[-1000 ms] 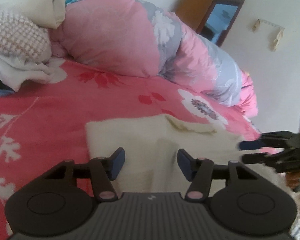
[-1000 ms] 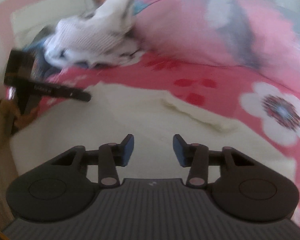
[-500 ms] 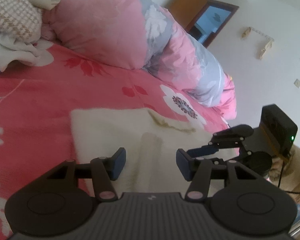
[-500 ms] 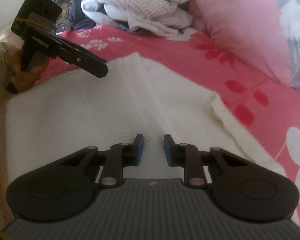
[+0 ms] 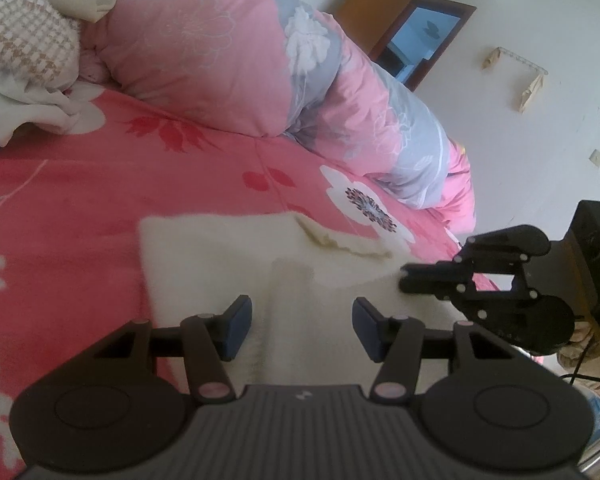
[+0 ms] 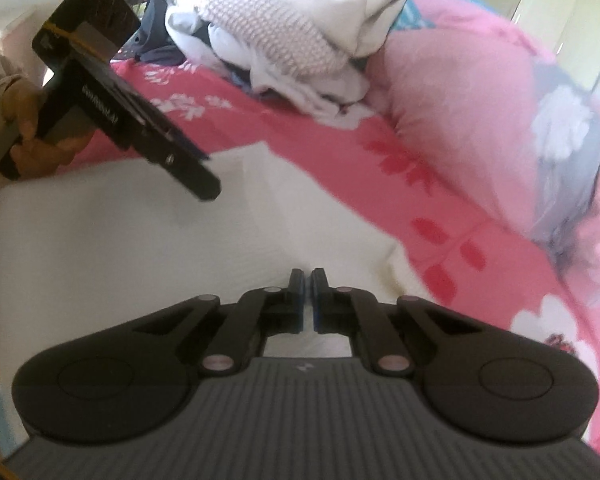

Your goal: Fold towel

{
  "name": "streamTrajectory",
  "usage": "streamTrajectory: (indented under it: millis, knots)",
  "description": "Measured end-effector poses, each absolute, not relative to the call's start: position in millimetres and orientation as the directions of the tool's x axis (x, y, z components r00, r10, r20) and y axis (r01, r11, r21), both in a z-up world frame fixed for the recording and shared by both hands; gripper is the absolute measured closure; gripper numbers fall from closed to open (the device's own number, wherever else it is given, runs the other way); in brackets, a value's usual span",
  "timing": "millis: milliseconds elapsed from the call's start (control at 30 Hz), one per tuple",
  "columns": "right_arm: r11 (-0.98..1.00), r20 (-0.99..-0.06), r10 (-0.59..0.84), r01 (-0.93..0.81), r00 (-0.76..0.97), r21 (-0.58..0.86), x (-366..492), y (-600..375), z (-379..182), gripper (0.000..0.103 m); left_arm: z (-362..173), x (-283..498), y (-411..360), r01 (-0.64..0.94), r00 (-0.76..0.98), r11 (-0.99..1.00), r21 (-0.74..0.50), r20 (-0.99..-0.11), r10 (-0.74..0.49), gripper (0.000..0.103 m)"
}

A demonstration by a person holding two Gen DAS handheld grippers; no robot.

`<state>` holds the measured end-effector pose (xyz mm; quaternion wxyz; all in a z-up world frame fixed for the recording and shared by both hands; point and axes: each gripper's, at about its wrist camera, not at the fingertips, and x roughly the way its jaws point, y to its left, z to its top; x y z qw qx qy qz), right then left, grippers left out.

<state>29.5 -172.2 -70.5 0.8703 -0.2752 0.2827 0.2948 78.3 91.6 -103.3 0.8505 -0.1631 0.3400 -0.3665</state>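
Observation:
A cream towel (image 5: 204,248) lies spread on the pink flowered bedsheet (image 5: 80,184), with a raised ridge along its middle. My left gripper (image 5: 302,316) hovers open just over it, and the ridge runs between its fingers without touching the pads. In the right wrist view the same gripper (image 6: 208,192) slants down over the towel (image 6: 140,240), held by a hand (image 6: 24,120). My right gripper (image 6: 306,280) is shut at the towel's near right part, a sliver of cream cloth between its pads. The left wrist view shows it (image 5: 404,280) at the towel's right edge.
A rolled pink and grey duvet (image 5: 220,60) lies along the far side of the bed. A heap of white and knitted clothes (image 6: 284,32) sits near the headboard. A wooden-framed mirror (image 5: 416,32) stands against the white wall.
My right gripper has closed its jaws fully and slid along the towel toward its edge, rolling as it went. The left gripper has stayed in place, still open.

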Motion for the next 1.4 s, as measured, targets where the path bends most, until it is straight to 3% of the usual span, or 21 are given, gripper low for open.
streamTrajectory:
  millis: [167,267,300,333,567,833,933,1200,1400]
  knots:
    - [0.68,-0.637,0.333,-0.645,0.695,-0.348,35.6,-168.7,-72.1,0.101,-103.8,78.3,91.4,0.51,0.506,0.685,-0.521,-0.462,-0.728,0.053]
    - [0.682,-0.646,0.326,-0.645,0.69,-0.345,39.2,-166.4,-80.2,0.101,-104.6,78.9,90.9,0.499,0.522,0.708,-0.5,-0.479,-0.706,0.072]
    - [0.682,-0.65,0.323,-0.645,0.688,-0.344,40.1,-165.8,-83.3,0.101,-105.2,79.5,90.4,0.493,0.528,0.72,-0.488,-0.489,-0.694,0.083]
    - [0.684,-0.652,0.32,-0.644,0.687,-0.343,41.4,-165.4,-86.9,0.101,-105.9,80.1,90.3,0.489,0.531,0.726,-0.484,-0.495,-0.687,0.084]
    - [0.708,-0.648,0.305,-0.621,0.698,-0.335,46.3,-165.4,-112.0,0.101,-107.9,81.6,89.4,0.477,0.539,0.742,-0.471,-0.511,-0.67,0.086]
    - [0.9,-0.534,0.317,-0.426,0.784,-0.093,32.1,-237.4,-63.1,0.098,-108.1,80.0,89.0,0.472,0.541,0.745,-0.471,-0.513,-0.667,0.086]
    - [0.934,-0.517,0.25,-0.344,0.819,-0.094,13.9,-268.8,-49.1,0.095,-108.4,80.5,88.9,0.468,0.542,0.746,-0.475,-0.513,-0.666,0.086]
    - [0.856,-0.634,0.26,-0.477,0.728,-0.198,-12.0,-275.3,-60.2,0.093,-109.2,81.8,87.1,0.463,0.546,0.75,-0.473,-0.514,-0.661,0.086]
    - [0.72,-0.725,0.222,-0.611,0.652,-0.329,-2.1,-251.1,-80.5,0.079,-109.4,82.2,86.6,0.469,0.548,0.752,-0.463,-0.515,-0.659,0.086]
